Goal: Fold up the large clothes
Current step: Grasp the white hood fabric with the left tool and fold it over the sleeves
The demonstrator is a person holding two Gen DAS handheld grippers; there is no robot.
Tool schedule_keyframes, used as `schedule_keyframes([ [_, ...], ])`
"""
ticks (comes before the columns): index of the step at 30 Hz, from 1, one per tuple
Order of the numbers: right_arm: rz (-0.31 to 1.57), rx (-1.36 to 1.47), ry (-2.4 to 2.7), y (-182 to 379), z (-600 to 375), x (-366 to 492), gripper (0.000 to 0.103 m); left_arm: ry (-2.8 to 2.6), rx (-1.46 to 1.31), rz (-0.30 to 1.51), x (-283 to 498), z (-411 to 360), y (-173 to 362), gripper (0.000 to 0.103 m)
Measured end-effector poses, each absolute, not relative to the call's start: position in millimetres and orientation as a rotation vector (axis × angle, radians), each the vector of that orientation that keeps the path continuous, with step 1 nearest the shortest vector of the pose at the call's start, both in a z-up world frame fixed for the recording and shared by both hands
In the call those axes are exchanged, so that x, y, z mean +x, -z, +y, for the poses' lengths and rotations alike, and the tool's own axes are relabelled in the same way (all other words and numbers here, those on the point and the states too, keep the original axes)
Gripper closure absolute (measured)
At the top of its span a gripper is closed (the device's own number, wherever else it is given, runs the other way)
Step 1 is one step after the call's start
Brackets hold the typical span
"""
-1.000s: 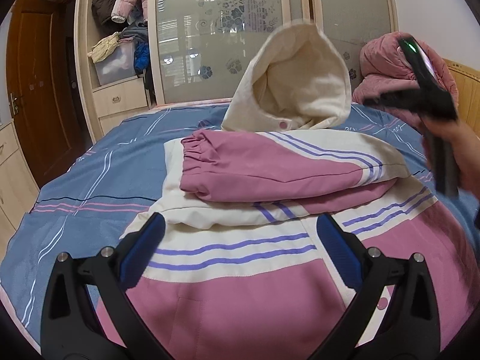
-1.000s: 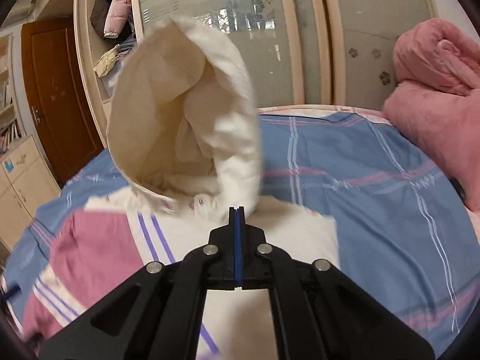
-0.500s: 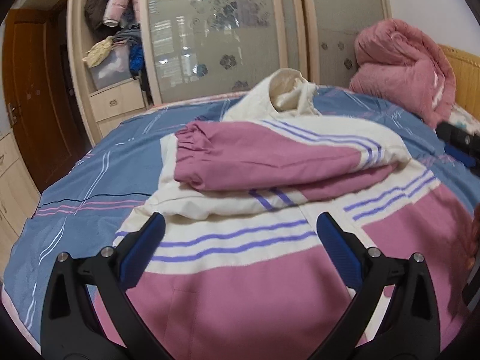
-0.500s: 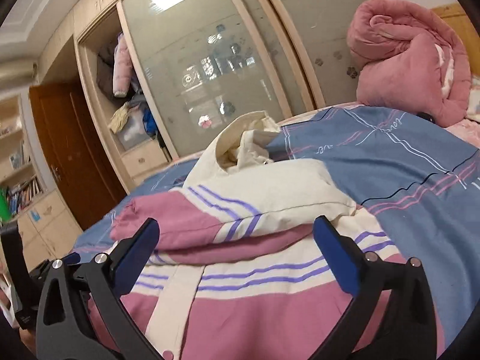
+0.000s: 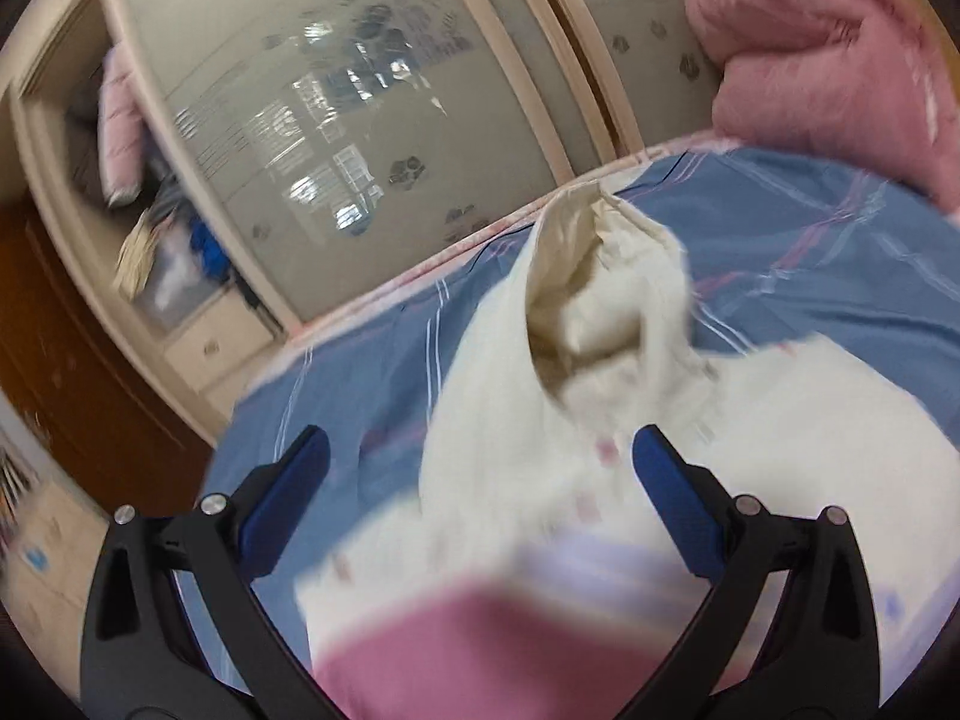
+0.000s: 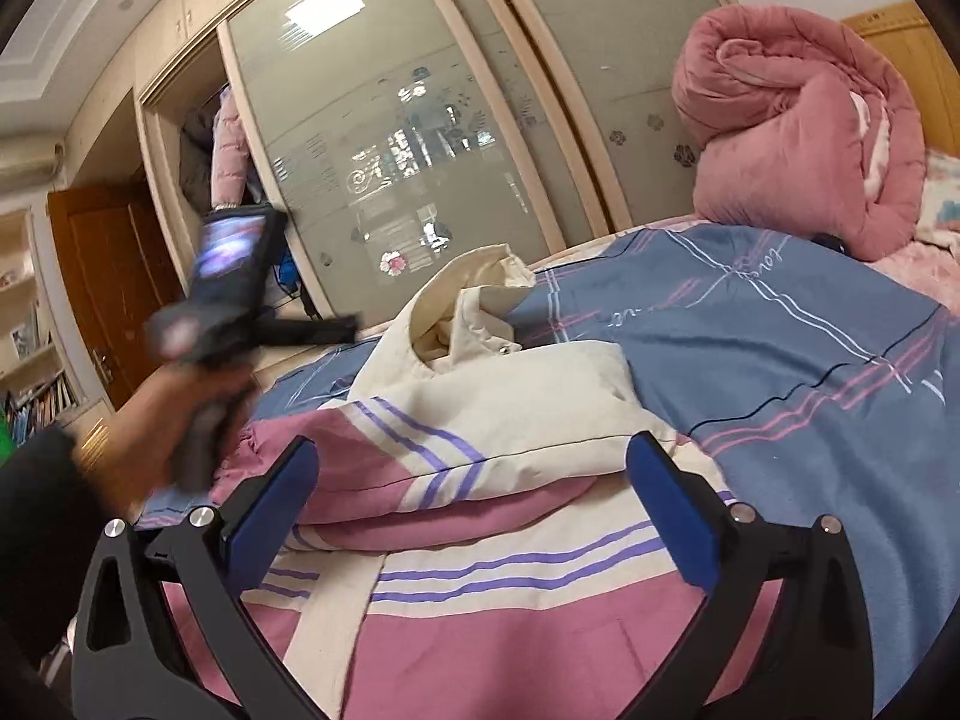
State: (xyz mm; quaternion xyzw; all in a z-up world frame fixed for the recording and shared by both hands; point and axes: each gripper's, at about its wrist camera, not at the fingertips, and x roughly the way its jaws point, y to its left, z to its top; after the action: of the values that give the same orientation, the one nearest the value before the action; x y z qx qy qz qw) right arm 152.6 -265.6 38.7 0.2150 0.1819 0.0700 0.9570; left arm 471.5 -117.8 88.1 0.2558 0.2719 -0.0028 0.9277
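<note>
Both grippers had jaws wide apart, nothing clamped. Left gripper [image 5: 480,492] was over the hoodie [image 5: 600,450], its cream hood [image 5: 600,300] crumpled just ahead of the fingertips; view blurred. Right gripper [image 6: 471,498] hung over the hoodie's folded sleeves, hood further ahead on the blue bed sheet [image 6: 780,360]. Left hand [image 6: 174,420] sat off to its left side.

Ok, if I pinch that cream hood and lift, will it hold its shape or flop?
Probably flop: the hood lies slumped and creased on the hoodie. It looks light, thin fabric, so one pinch likely lifts it. It is joined to the body, so the collar may drag and disturb the folded sleeve.
</note>
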Motion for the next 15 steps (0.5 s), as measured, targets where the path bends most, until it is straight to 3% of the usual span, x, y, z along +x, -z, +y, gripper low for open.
schedule_keyframes([
  [8,0.378,0.502,-0.162,-34.7,-284.8,151.3,0.001,-0.039,0.514,0.787,632.3,-139.8,-48.1,0.005],
  [9,0.378,0.497,-0.162,-34.5,-283.7,150.5,0.001,-0.07,0.52,0.834,647.6,-137.8,-37.8,0.019],
  [10,0.384,0.488,-0.164,-33.8,-282.3,150.4,0.001,-0.103,0.504,0.879,657.2,-132.1,-30.6,0.091],
  [11,0.391,0.483,-0.168,-32.8,-281.6,151.0,0.001,-0.127,0.398,0.95,665.2,-116.5,-28.2,0.099],
  [13,0.394,0.488,-0.168,-31.6,-283.8,152.2,0.001,-0.065,0.207,0.938,658.5,-94.4,-40.5,0.099],
  [15,0.394,0.507,-0.161,-31.1,-287.0,153.0,0.001,-0.062,0.215,0.905,640.0,-84.7,-50.0,0.1],
])
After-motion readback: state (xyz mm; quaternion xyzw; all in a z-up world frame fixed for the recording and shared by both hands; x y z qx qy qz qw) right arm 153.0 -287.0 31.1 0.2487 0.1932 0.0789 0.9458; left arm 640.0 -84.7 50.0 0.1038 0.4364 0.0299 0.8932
